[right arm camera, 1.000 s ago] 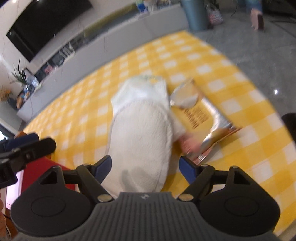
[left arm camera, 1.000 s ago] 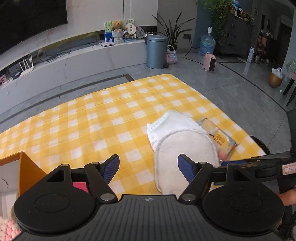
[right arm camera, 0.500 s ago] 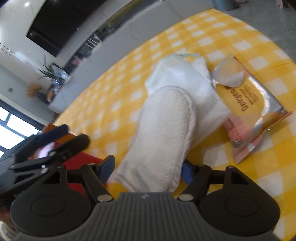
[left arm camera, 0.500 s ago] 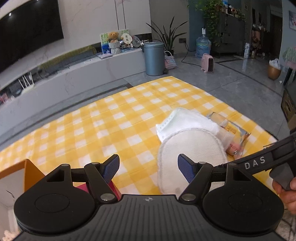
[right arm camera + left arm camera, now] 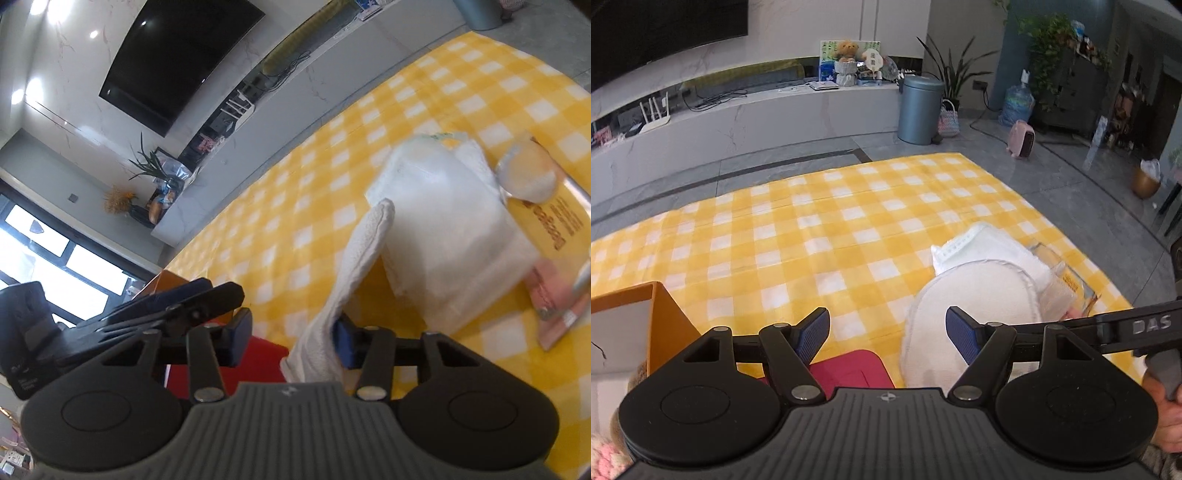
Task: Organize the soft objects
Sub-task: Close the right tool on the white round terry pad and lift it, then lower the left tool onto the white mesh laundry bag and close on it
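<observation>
The yellow checked blanket (image 5: 820, 229) is lying spread on the floor and serves as the landmark here. At its near left corner an orange box (image 5: 665, 317) is standing, and just right of that box a red item (image 5: 849, 369) is showing at the blanket's near edge. The left gripper (image 5: 886, 328) is hovering above that near edge with its jaws standing wide and nothing between them.

Right of the red item, on the blanket's near right part, a fluffy white pad (image 5: 354, 266) is rising off the cloth at its near end. The right gripper (image 5: 291, 339) is closing its jaws around that near end; the right blue pad (image 5: 345, 343) is touching the fleece, while the left one is standing apart from it.

Behind the pad a folded white cloth (image 5: 447, 229) is lying on the blanket, and at the blanket's right edge a foil snack packet (image 5: 554, 221) is lying partly under the cloth.
</observation>
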Tool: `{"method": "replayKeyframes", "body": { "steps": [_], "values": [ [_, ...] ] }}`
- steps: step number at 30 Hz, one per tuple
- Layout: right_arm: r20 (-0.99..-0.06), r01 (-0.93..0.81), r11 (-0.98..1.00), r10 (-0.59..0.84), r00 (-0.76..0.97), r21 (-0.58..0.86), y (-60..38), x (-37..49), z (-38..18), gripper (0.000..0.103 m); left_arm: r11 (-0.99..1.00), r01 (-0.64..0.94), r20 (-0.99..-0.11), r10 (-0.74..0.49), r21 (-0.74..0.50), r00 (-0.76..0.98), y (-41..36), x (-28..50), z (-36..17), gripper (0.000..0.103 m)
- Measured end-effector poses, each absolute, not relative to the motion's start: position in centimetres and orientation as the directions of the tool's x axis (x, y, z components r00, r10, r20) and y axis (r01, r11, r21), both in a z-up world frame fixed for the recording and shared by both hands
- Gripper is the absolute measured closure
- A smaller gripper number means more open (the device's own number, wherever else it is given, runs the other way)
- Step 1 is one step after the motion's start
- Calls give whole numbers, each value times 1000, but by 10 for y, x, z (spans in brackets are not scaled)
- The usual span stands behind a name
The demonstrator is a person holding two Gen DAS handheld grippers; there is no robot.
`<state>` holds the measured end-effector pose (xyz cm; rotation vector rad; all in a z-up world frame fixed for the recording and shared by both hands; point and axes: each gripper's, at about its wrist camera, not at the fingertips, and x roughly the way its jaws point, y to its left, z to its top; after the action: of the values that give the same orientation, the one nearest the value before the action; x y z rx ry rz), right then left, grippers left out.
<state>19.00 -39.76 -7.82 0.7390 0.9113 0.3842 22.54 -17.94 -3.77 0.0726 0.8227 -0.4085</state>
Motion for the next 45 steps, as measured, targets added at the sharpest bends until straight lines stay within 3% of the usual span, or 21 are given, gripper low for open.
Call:
{"method": "replayKeyframes", "body": {
  "steps": [4, 6, 8, 12, 16, 20, 27, 33, 45],
  "values": [
    [-623, 73, 721, 538, 568, 689, -389, 204, -88, 69, 925, 368, -737, -315, -96, 598, -179, 227, -39, 19],
    [-651, 116, 728, 514, 559, 676, -386, 211, -96, 83, 922, 377, -736, -315, -88, 599, -180, 226, -39, 19],
    [-676, 138, 747, 487, 553, 650, -382, 216, -101, 89, 922, 377, -735, -313, -84, 601, -181, 225, -39, 19],
    [-661, 135, 747, 470, 585, 651, -389, 211, -95, 98, 925, 371, -739, -306, -83, 600, -180, 225, -39, 19],
    [-552, 103, 707, 444, 706, 700, -419, 183, -60, 100, 929, 361, -739, -301, -84, 603, -179, 225, -39, 19],
    [-470, 113, 714, 324, 821, 691, -450, 149, -26, 100, 923, 363, -716, -340, -130, 609, -174, 223, -35, 19],
    [-547, 252, 772, 145, 824, 584, -469, 133, -23, 100, 912, 397, -722, -345, -106, 600, -208, 217, -28, 19],
    [-536, 300, 799, 34, 843, 522, -475, 116, -11, 100, 905, 407, -777, -344, -125, 527, -262, 234, -37, 19],
    [-560, 338, 789, 9, 829, 513, -496, 95, -18, 100, 896, 383, -851, -373, -226, 370, -312, 243, -90, 19]
  ]
}}
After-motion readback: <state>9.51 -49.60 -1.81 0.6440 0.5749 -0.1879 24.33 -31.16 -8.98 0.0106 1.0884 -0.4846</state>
